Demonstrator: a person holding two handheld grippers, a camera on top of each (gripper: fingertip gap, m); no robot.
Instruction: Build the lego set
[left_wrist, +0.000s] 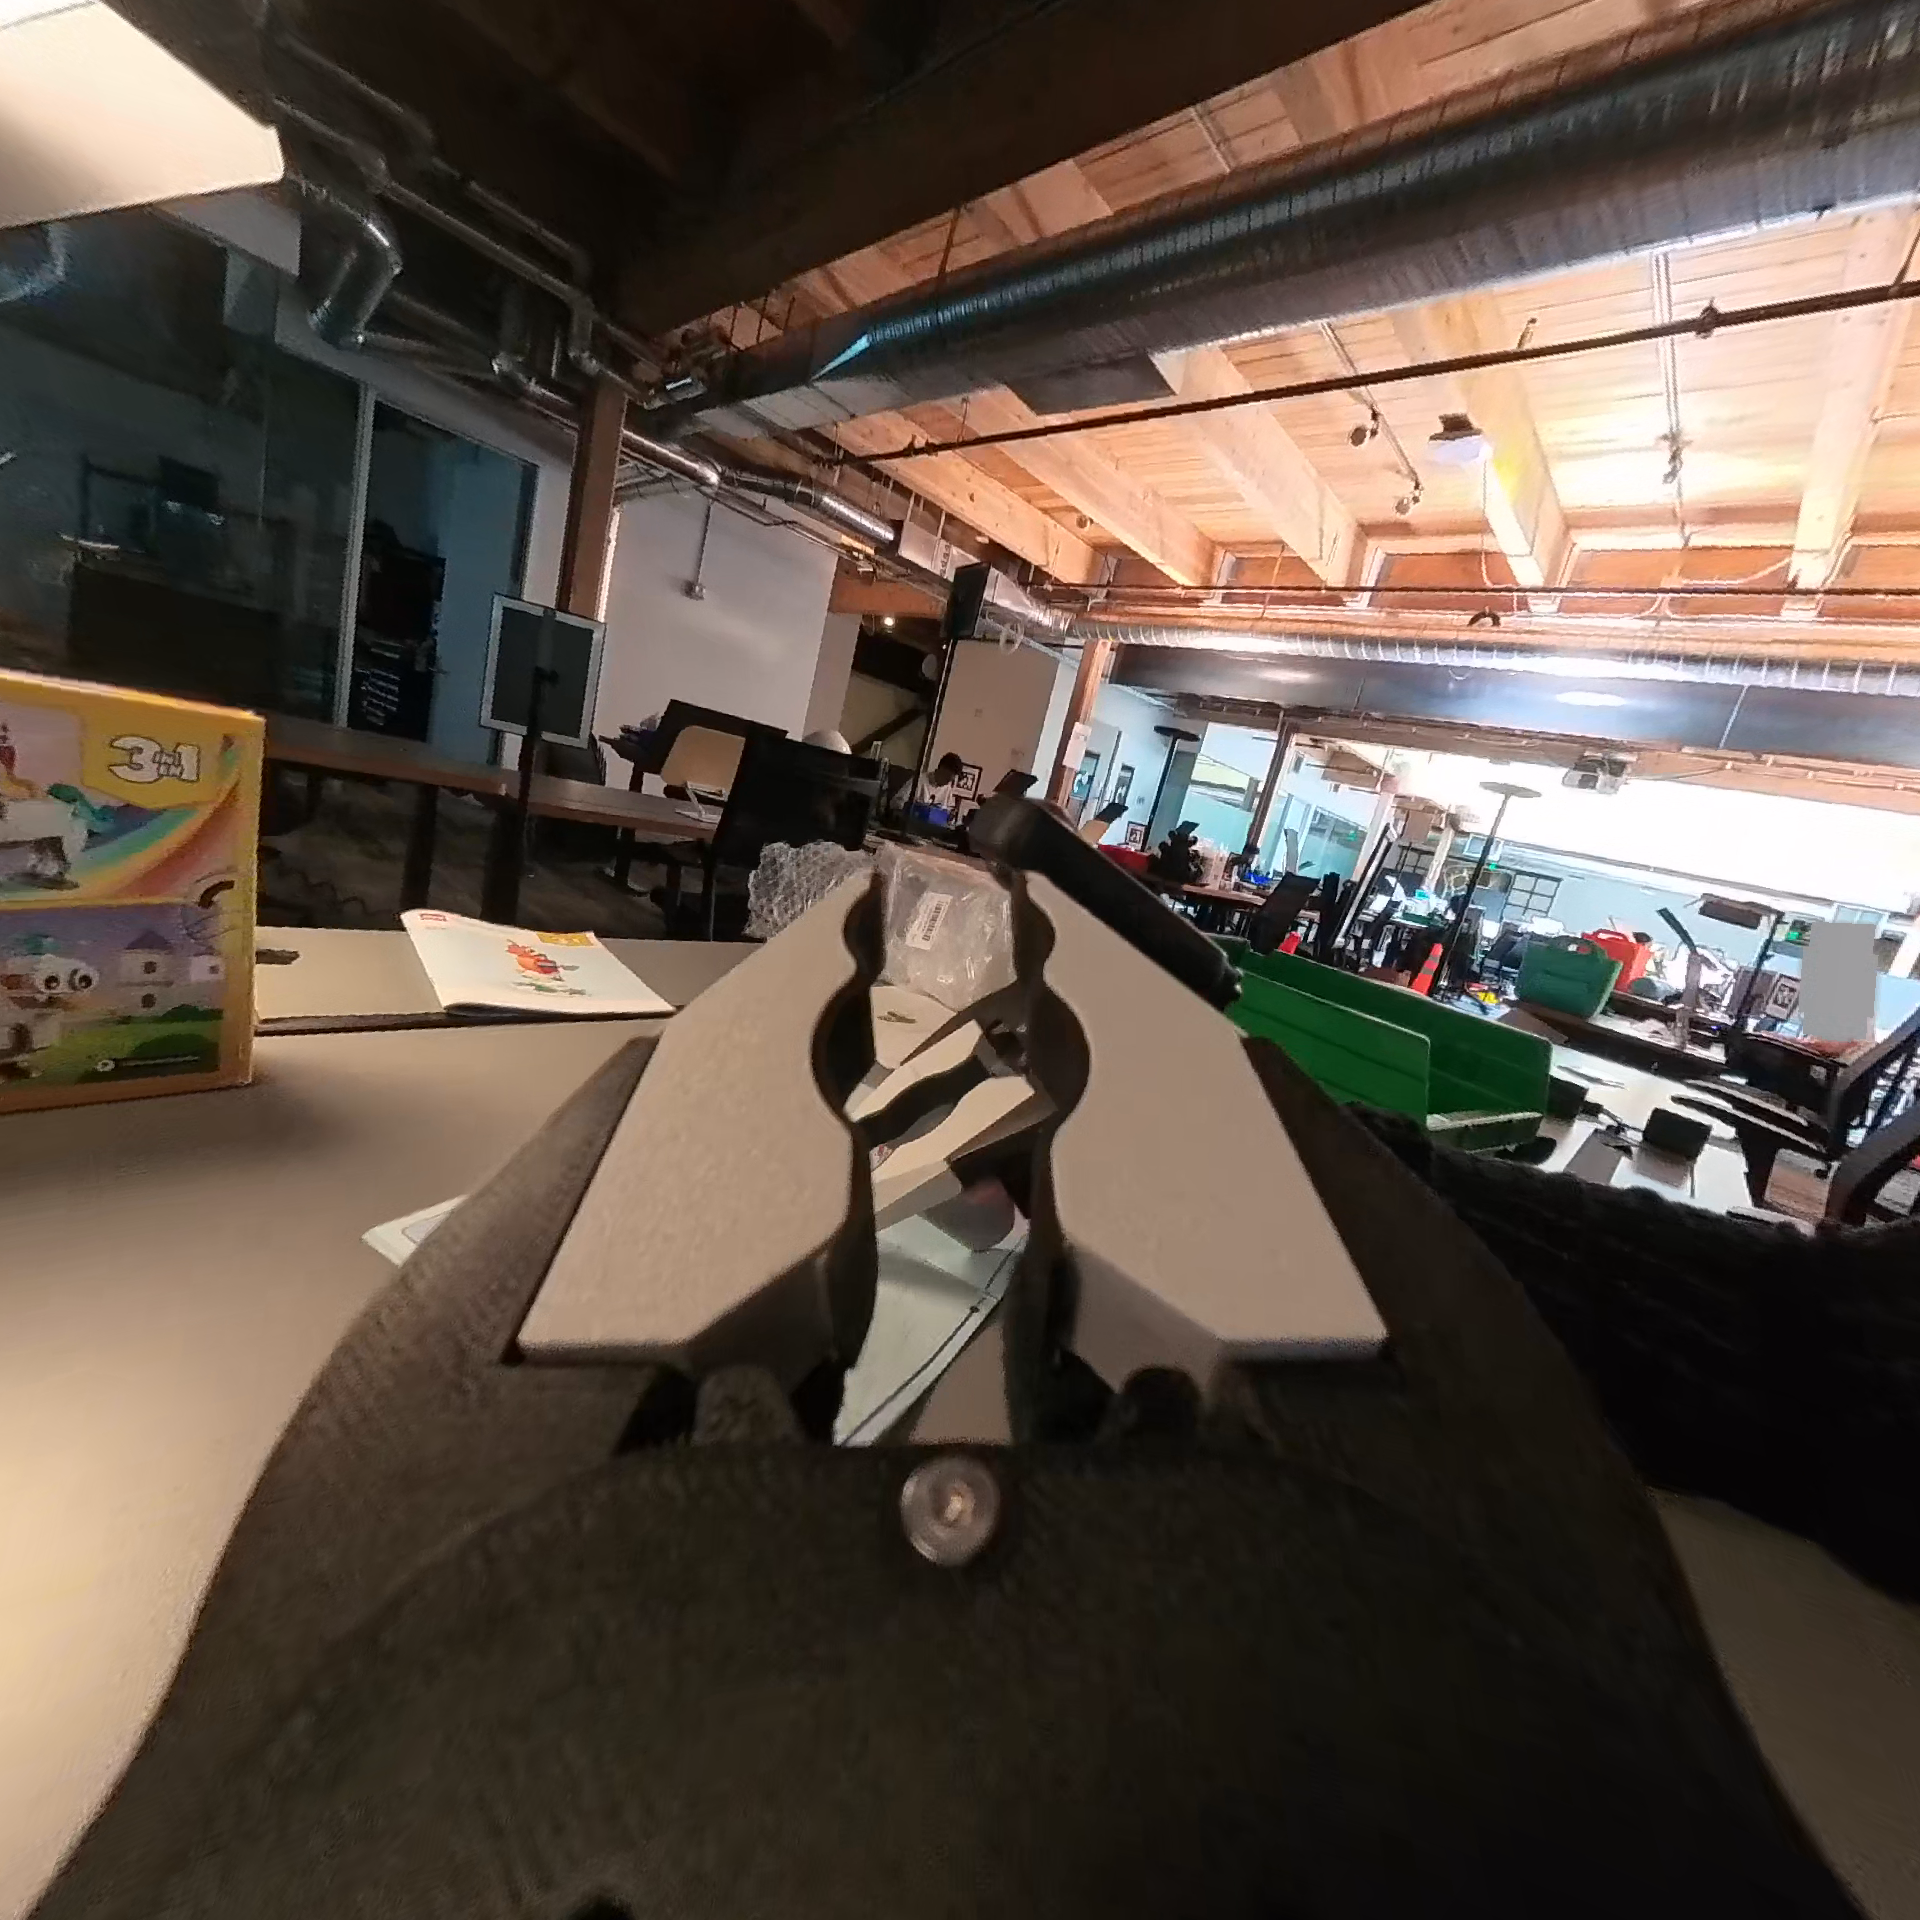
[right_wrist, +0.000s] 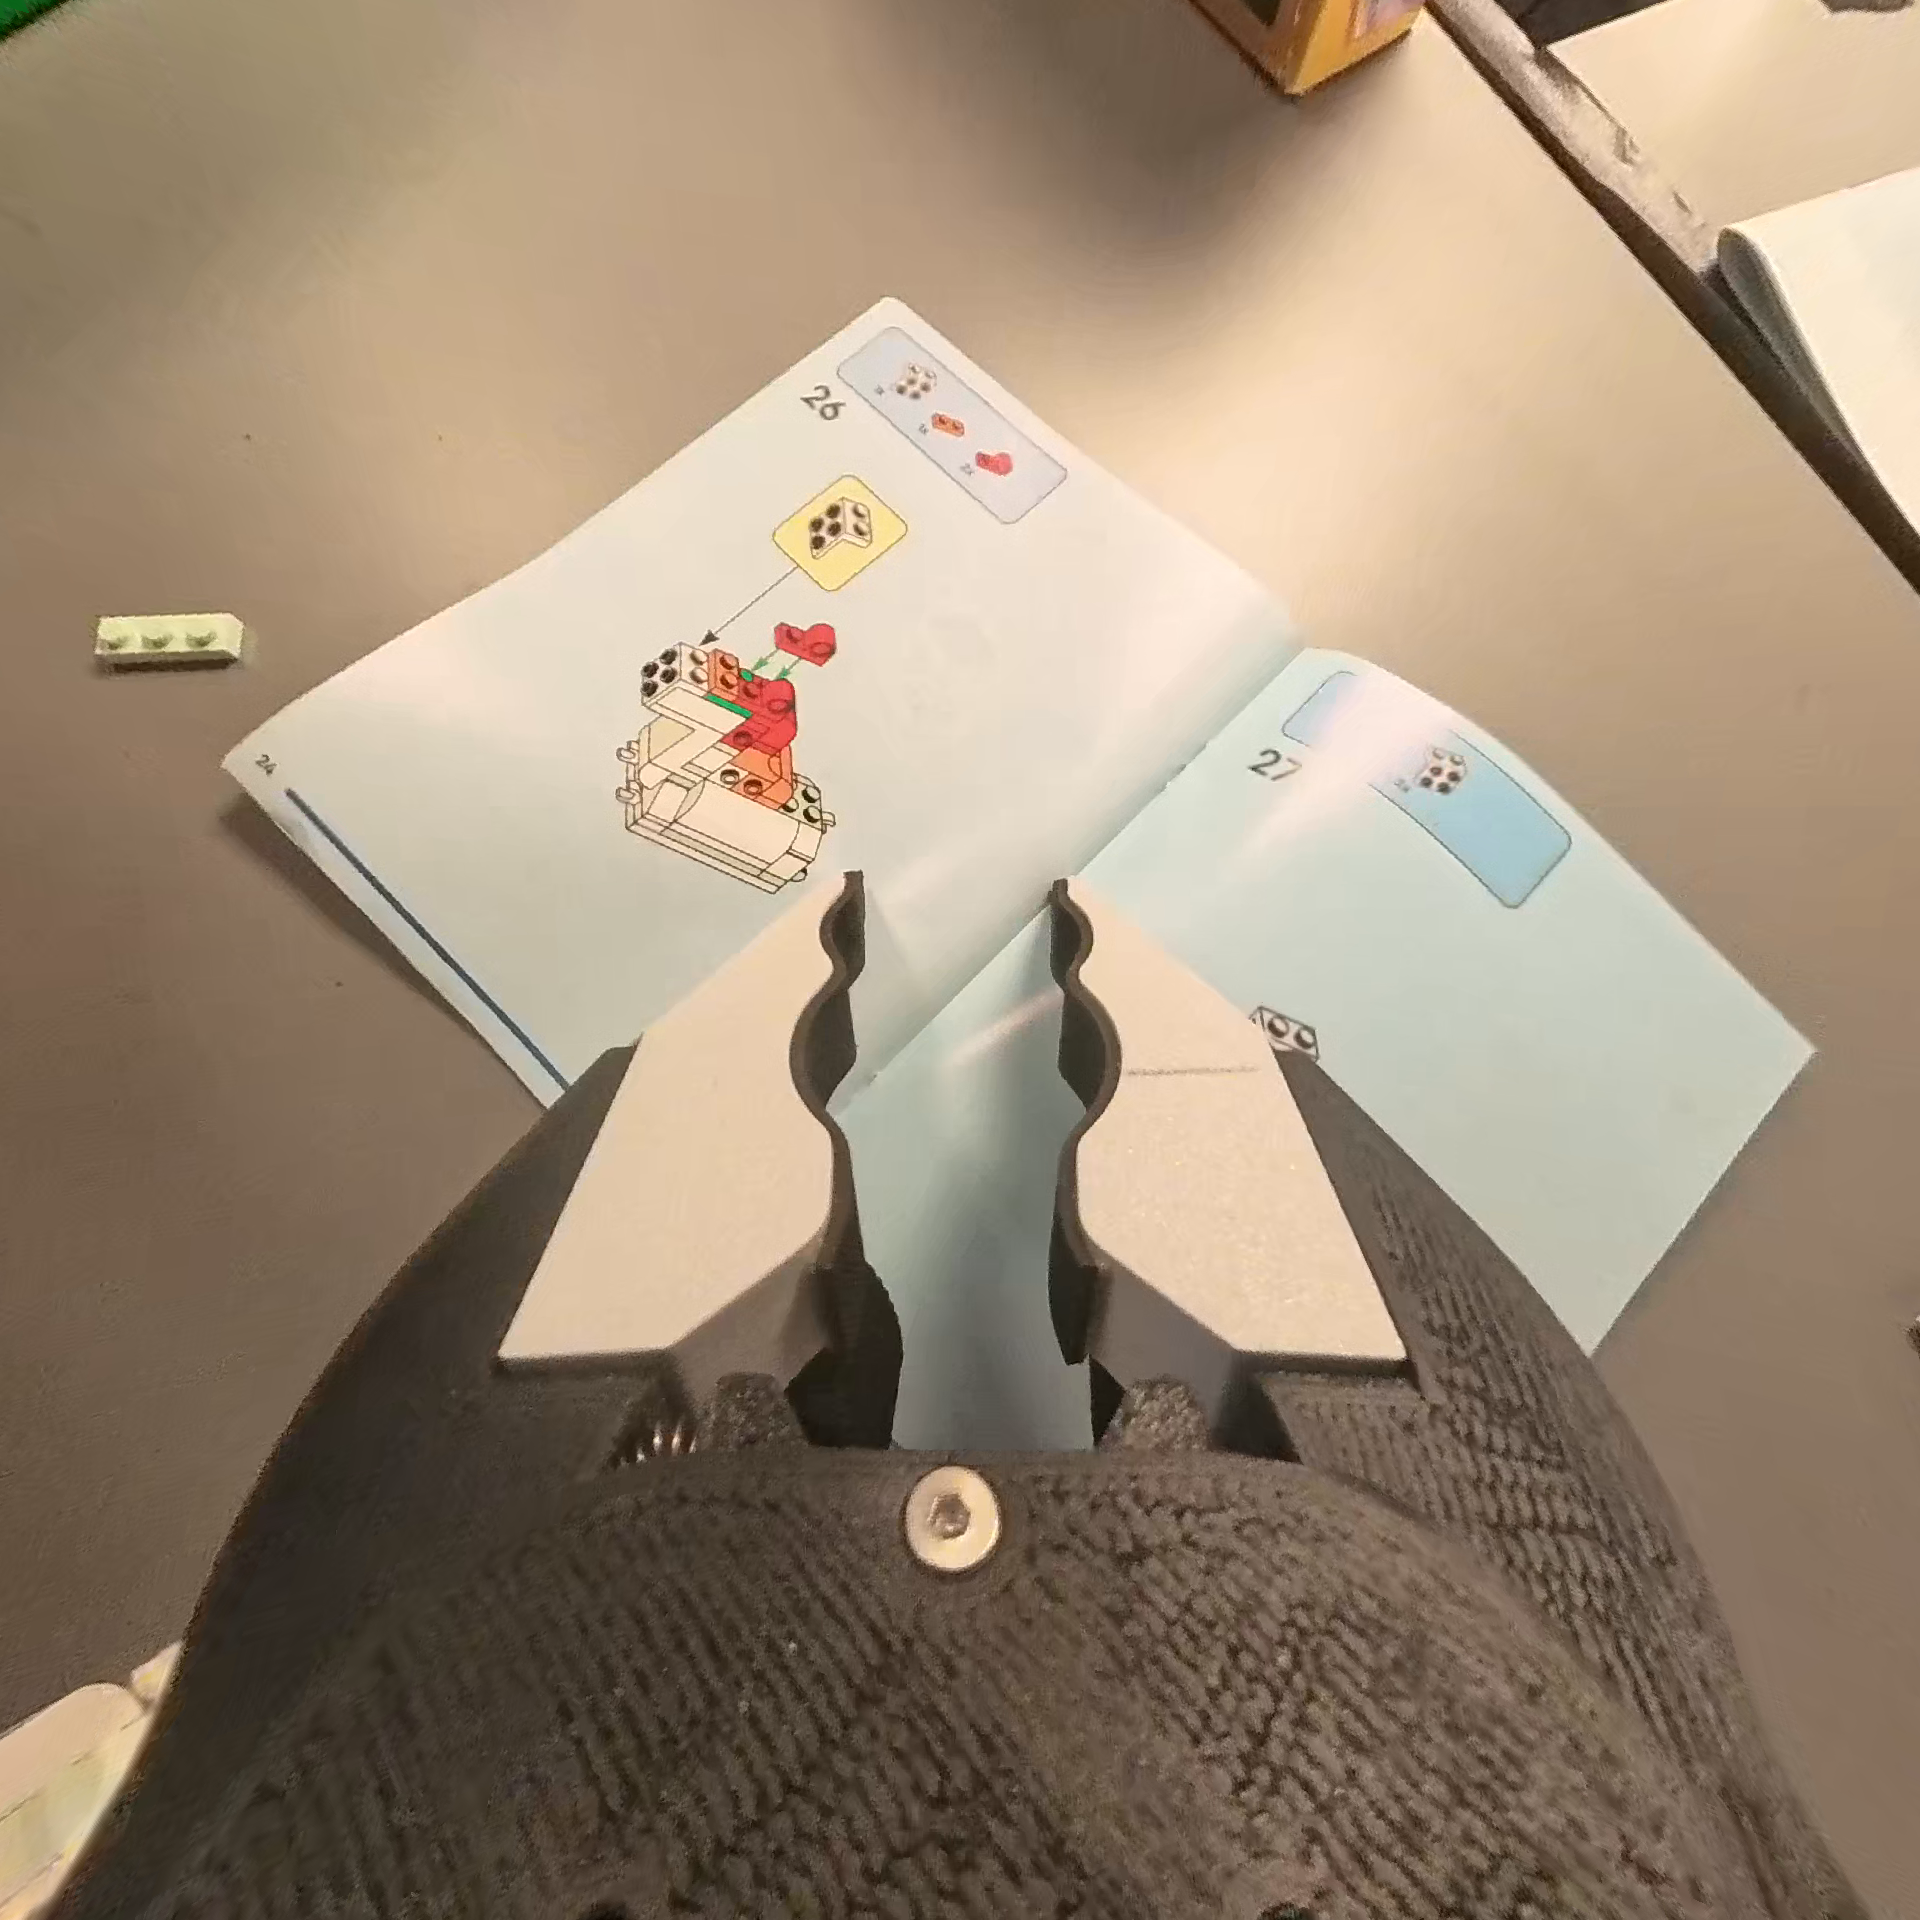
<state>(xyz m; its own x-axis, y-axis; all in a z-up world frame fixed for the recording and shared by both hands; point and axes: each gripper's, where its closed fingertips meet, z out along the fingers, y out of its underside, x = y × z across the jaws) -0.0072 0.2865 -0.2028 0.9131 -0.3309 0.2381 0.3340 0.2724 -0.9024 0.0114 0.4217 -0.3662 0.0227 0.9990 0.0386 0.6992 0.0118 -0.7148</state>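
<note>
My right gripper (right_wrist: 956, 885) is open and empty, hovering just above an open instruction booklet (right_wrist: 644, 665) that lies flat on the grey table (right_wrist: 416, 260). A pale green three-stud plate (right_wrist: 166, 641) lies on the table left of the booklet, apart from both grippers. My left gripper (left_wrist: 943, 883) is held low over the table with a narrow gap between its jaws and nothing in them. Through that gap the right gripper (left_wrist: 935, 1070) shows close ahead, over the same booklet (left_wrist: 925, 1320).
A yellow Lego box (left_wrist: 114, 904) stands at the left. A closed booklet (left_wrist: 530, 961), a clear plastic bag (left_wrist: 945, 925) and bubble wrap (left_wrist: 800, 883) lie behind. A green bin (left_wrist: 1382, 1029) is at the right. A dark sleeve (left_wrist: 1558, 1351) reaches in. A dark seam (right_wrist: 1662, 208) divides the tables. One gripper's finger ends stand about 20 centimeters off the other's. Left tips and right tips are each some 15 centimeters from the pale green three-stud plate (right_wrist: 166, 641).
</note>
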